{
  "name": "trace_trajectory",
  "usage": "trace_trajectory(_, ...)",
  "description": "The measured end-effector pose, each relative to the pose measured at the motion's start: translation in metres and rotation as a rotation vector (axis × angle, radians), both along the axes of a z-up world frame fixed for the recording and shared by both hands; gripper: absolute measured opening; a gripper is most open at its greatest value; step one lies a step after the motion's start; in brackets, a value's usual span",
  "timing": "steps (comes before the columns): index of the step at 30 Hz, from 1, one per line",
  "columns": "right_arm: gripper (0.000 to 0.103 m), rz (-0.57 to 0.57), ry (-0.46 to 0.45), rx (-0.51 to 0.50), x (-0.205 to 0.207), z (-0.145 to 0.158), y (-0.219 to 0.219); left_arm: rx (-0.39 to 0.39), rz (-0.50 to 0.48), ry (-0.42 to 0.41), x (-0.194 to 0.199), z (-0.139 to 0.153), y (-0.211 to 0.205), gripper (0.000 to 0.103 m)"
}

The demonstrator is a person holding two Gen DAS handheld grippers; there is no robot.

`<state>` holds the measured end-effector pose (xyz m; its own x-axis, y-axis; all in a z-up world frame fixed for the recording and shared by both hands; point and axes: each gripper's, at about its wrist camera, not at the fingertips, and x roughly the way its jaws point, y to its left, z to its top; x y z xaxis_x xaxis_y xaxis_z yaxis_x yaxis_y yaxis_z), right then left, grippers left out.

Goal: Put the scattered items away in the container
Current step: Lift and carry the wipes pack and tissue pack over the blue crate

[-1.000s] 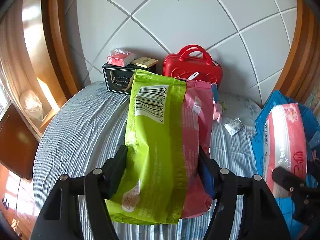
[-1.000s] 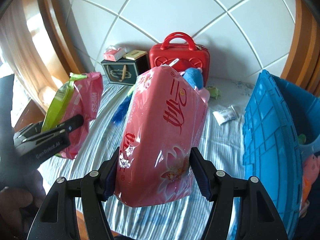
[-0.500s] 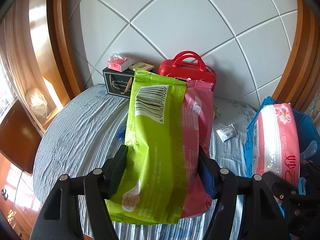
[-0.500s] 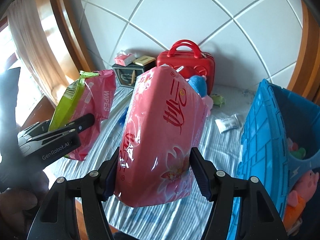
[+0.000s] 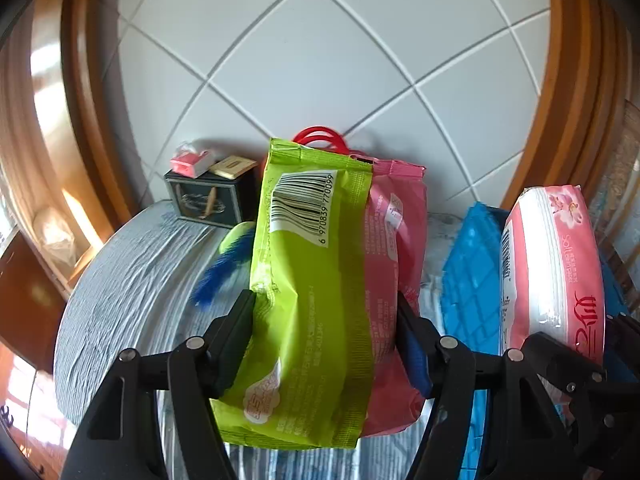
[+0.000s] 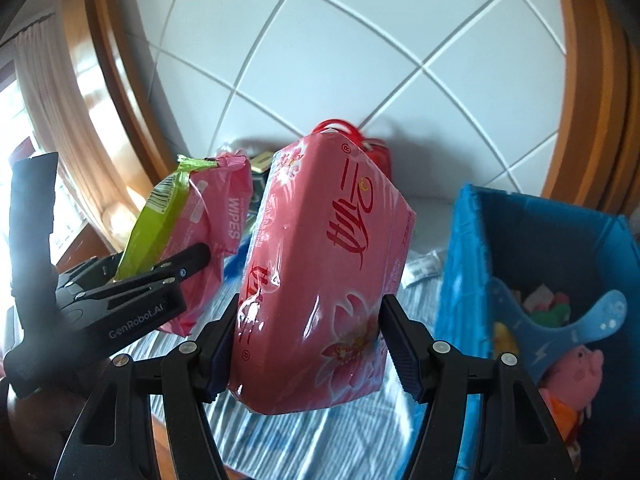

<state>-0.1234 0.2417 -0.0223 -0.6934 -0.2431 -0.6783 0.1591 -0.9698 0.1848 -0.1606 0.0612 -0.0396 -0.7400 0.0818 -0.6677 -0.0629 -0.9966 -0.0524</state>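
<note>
My left gripper (image 5: 326, 330) is shut on two wipes packs held side by side above the bed: a green pack (image 5: 308, 288) on the left and a pink pack (image 5: 394, 264) on the right. My right gripper (image 6: 308, 334) is shut on a pink tissue pack (image 6: 324, 276), lifted upright. The blue crate (image 6: 460, 272) stands open to the right, with a pig plush (image 6: 580, 372) and other toys inside. In the right wrist view the left gripper (image 6: 160, 272) with its two packs (image 6: 192, 224) hangs to the left. In the left wrist view the tissue pack (image 5: 552, 264) hangs over the crate (image 5: 472, 280).
A striped bedsheet (image 5: 132, 292) covers the bed. At the tiled wall stand a dark box (image 5: 208, 200) with small packets on top and a red case (image 5: 320, 138). A blue and green plush (image 5: 224, 264) and a small sachet (image 6: 424, 264) lie on the sheet.
Both grippers have risen and shifted right toward the crate, each keeping its grip. The crate's inside with its toys has come into the right wrist view.
</note>
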Motion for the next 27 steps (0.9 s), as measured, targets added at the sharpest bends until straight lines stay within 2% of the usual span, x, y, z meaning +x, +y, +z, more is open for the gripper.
trace_trajectory(7,0.066,-0.126,0.033,-0.015,0.024,0.013,0.061,-0.004,-0.132,0.002,-0.003,0.009,0.066,0.065)
trace_trajectory(16,0.066,-0.303,0.033,-0.004,0.047,0.019,0.136,0.012,-0.3,0.014,-0.003,0.019,0.148,0.065)
trace_trajectory(27,0.066,-0.487,0.0,-0.022,0.095,0.005,0.21,0.011,-0.465,0.004,0.005,0.019,0.239,0.065)
